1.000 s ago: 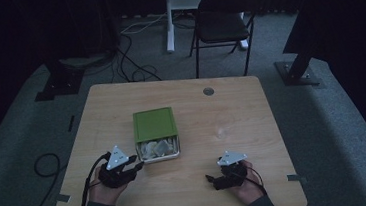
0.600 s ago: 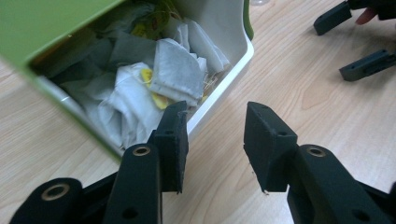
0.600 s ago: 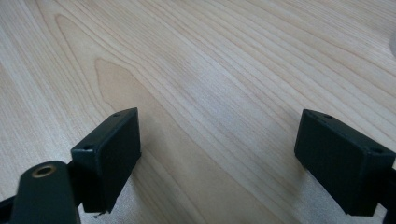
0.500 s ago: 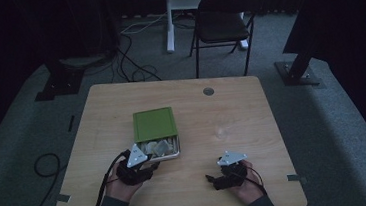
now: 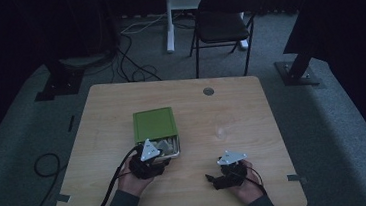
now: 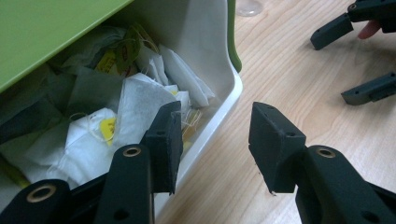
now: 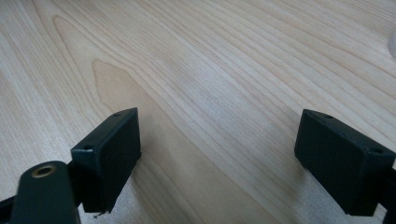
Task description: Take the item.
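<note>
At the open white mouth of the green-lidded tea-bag box [image 6: 205, 60], left gripper [image 6: 215, 135] spread astride its rim, right gripper [image 7: 219, 154] spread over bare wood; next, likely, pinch a bag.

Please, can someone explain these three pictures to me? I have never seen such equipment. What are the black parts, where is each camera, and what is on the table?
No robot here: a person sits at a wooden table and holds a hand tool in each hand. One camera looks down from above. The other two ride on the tools and look along their black jaws.

The left gripper is open, one jaw over the edge of a green box with a white inside. The box holds tea bags, white paper with yellow tags. The right gripper is open over bare wood and holds nothing. A clear glass stands to the right of the box.
</note>
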The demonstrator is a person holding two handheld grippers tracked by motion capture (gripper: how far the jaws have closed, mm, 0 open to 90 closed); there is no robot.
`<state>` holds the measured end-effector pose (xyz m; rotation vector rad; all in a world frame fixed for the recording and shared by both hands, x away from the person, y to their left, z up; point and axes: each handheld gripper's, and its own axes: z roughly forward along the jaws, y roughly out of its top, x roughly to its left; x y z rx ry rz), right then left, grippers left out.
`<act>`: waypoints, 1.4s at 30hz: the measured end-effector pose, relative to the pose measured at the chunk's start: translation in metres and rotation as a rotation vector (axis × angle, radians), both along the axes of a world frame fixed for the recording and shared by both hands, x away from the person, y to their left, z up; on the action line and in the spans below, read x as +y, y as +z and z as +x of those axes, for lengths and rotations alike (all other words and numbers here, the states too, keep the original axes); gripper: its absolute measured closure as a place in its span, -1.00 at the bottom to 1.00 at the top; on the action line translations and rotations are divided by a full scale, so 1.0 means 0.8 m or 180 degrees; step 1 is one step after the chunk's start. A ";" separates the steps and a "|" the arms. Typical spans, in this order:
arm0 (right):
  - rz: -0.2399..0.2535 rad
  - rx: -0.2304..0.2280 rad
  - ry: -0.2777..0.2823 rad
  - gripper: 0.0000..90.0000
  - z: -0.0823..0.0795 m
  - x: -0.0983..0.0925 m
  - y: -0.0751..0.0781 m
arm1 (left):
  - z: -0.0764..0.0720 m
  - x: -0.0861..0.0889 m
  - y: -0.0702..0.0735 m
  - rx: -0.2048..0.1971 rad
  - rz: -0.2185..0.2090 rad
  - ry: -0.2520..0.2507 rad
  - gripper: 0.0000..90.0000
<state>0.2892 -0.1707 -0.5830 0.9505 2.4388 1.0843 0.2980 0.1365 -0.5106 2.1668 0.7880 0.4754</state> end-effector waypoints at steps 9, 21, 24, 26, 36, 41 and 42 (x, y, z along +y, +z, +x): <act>-0.0004 -0.0002 0.0005 -0.69 0.000 0.000 0.000 | 0.004 -0.007 -0.004 0.0074 0.0030 -0.0054 0.24; -0.0005 0.0000 0.0003 -0.69 0.001 0.000 0.000 | -0.002 -0.013 -0.006 0.0108 0.0088 -0.0084 0.24; -0.0001 0.0000 -0.0001 -0.69 0.001 0.000 0.000 | -0.007 -0.015 -0.006 0.0095 0.0107 -0.0088 0.24; -0.0002 -0.0001 0.0000 -0.69 0.001 0.000 0.000 | -0.010 -0.016 -0.005 0.0102 0.0113 -0.0090 0.24; -0.0006 0.0001 0.0004 -0.69 0.001 0.000 0.000 | -0.025 -0.020 -0.003 0.0174 0.0048 -0.0242 0.25; -0.0006 0.0001 0.0004 -0.69 0.001 0.000 0.000 | -0.028 -0.017 0.001 0.0119 0.0003 -0.0210 0.25; -0.0006 0.0000 0.0005 -0.69 0.001 0.000 0.000 | -0.029 -0.016 0.003 0.0082 -0.0018 -0.0185 0.24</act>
